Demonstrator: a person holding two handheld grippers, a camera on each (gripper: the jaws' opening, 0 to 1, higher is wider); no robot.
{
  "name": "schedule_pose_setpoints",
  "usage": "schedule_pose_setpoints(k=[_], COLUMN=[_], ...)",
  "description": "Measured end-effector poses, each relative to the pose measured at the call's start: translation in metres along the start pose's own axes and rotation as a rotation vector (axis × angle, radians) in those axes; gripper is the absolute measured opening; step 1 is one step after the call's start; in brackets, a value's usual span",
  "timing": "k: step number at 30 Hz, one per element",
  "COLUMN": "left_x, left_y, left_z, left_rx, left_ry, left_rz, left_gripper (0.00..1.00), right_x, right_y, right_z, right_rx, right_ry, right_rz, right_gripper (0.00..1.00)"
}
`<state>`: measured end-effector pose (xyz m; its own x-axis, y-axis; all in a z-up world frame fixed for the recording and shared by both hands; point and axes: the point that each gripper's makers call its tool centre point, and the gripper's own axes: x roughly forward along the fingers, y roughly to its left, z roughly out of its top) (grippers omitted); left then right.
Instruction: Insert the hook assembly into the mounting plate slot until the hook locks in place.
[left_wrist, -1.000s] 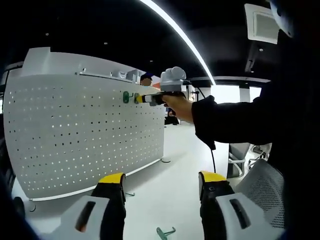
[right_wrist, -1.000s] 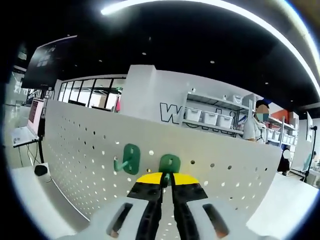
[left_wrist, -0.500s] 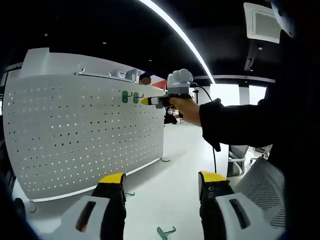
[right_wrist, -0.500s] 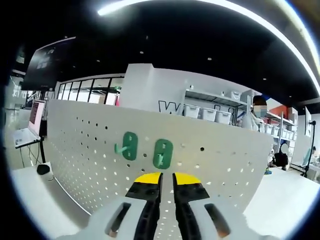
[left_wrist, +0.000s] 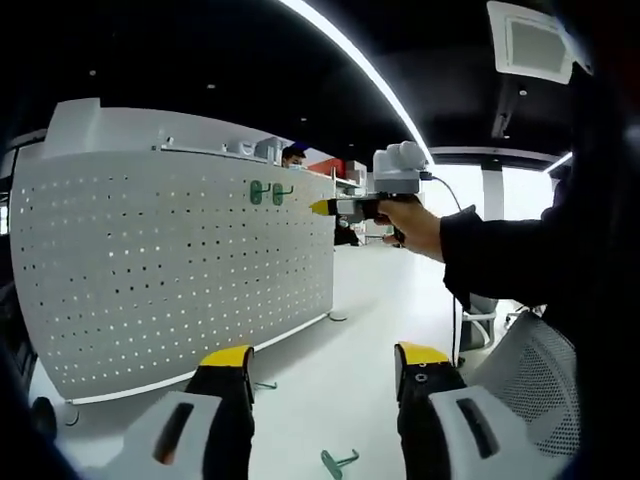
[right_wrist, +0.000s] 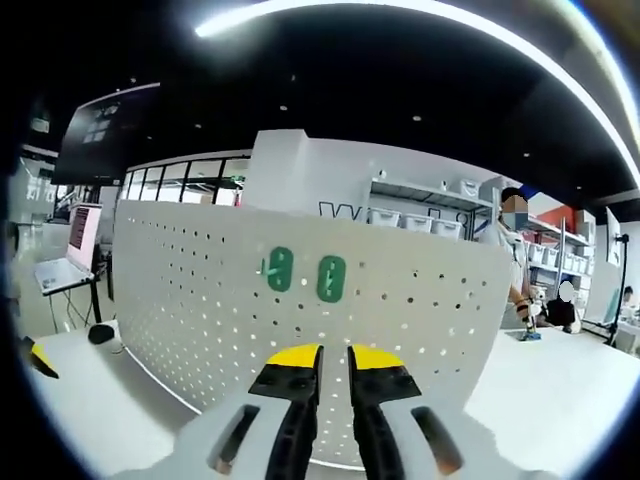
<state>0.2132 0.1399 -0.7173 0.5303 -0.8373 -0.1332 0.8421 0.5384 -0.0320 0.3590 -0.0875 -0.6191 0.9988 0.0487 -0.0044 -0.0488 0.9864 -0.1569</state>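
On the upper part of the white perforated mounting plate, two green hooks are sitting side by side, both seated in the holes. Facing them from well back, the right gripper is hovering with its yellow-tipped jaws slightly apart and holding nothing. Lower down, the left gripper is waiting above the white surface with its jaws spread wide and holding nothing, while another green hook is lying on that surface between them.
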Motion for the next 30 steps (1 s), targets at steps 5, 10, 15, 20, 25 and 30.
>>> schedule_pose_setpoints(k=[5, 10, 15, 20, 25, 30], left_x=[0.002, 0.005, 0.006, 0.007, 0.008, 0.01], left_y=[-0.002, -0.006, -0.009, -0.01, -0.01, -0.009], left_z=[-0.003, -0.008, -0.012, -0.021, -0.03, -0.047], left_rx=[0.007, 0.018, 0.03, 0.04, 0.043, 0.067], left_ry=[0.014, 0.033, 0.054, 0.089, 0.13, 0.21], left_rz=[-0.004, -0.015, -0.023, -0.021, -0.016, -0.007], left_gripper=[0.57, 0.57, 0.56, 0.55, 0.52, 0.46], right_x=[-0.019, -0.039, -0.052, -0.064, -0.073, -0.078], right_y=[0.004, 0.013, 0.033, 0.053, 0.07, 0.073], right_z=[-0.009, -0.019, -0.039, -0.057, -0.058, -0.051], right_rx=[0.021, 0.045, 0.047, 0.055, 0.042, 0.029], right_ry=[0.006, 0.012, 0.041, 0.066, 0.062, 0.043], right_rz=[0.006, 0.017, 0.053, 0.093, 0.13, 0.137], right_gripper=[0.08, 0.08, 0.08, 0.08, 0.08, 0.08])
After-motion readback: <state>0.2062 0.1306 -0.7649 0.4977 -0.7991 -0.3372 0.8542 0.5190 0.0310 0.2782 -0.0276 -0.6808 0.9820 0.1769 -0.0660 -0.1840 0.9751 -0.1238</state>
